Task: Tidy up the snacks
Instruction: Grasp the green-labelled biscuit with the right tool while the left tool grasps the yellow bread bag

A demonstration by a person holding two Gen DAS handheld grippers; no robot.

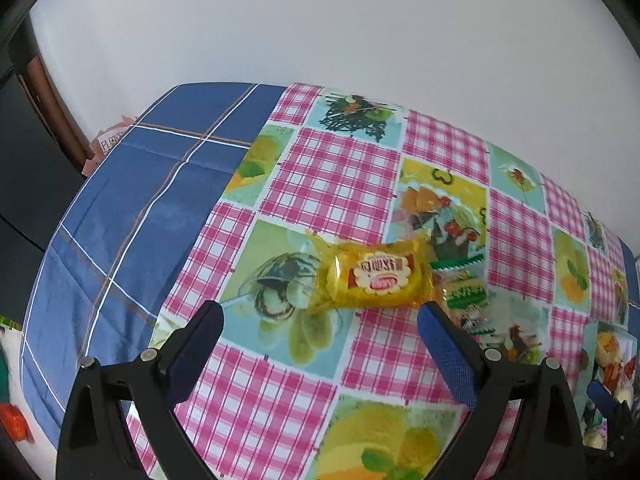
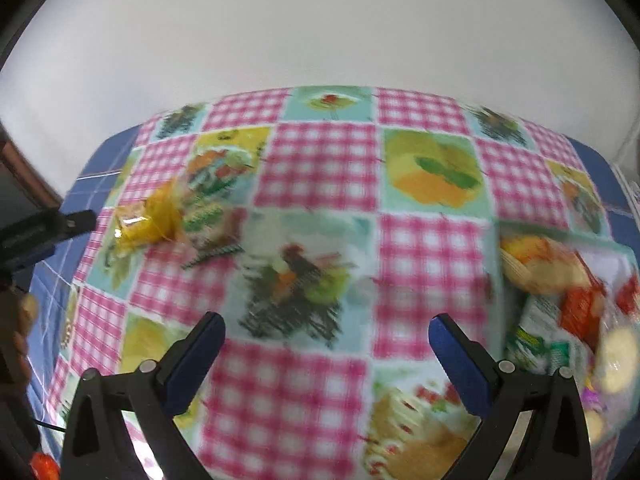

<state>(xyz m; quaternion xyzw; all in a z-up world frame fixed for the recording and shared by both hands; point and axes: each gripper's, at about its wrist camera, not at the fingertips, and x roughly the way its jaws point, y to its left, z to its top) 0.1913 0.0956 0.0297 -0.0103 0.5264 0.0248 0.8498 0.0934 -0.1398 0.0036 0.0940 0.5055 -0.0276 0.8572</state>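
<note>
Over a table spread with a pink-checked, fruit-print cloth (image 1: 332, 184), the left gripper (image 1: 320, 312) hangs with its jaws spread wide and nothing between them, aimed at a yellow snack packet (image 1: 376, 278) lying flat just ahead of its fingertips. A green-and-white packet (image 1: 466, 292) lies touching the yellow one on its right, close beside the gripper's right finger. The right gripper (image 2: 326, 328), likewise open and empty, hovers above bare cloth in a blurred view; a heap of assorted snacks (image 2: 560, 300) sits at the table's right side, and the two loose packets lie far to its left. The step in hand appears to be picking up the yellow packet so it can join the others. To do it well, the left gripper should come down centred on the packet's plump middle rather than its crinkled ends, with the right finger slipped between the two wrappers so only one is taken. The film looks slippery, so a firm, level squeeze seems wise.
</note>
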